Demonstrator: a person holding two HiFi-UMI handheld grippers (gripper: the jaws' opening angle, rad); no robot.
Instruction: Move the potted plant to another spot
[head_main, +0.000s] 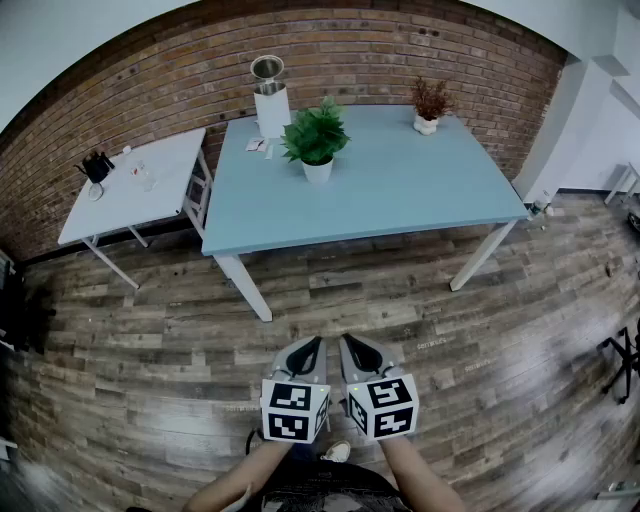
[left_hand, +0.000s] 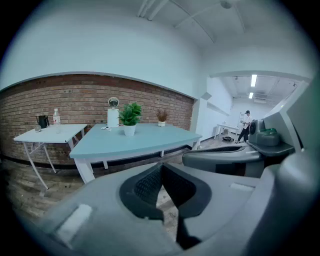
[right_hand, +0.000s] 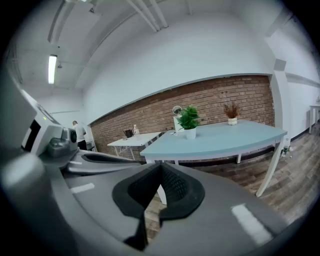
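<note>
Left tool and right tool, jaws together and empty, hover over brown plank floor. Pale blue table by red brick wall carries green potted plant.

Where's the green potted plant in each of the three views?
Head view: green potted plant upper centre, on the blue table.
Left gripper view: green potted plant left of centre, mid-height.
Right gripper view: green potted plant right of centre.
Shared landmark: tall white container beside it.

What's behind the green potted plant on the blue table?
Behind and left of the green potted plant stands a tall white canister with a metal top, small items at its foot, then the brick wall. The tabletop right behind the leaves is covered.
</note>
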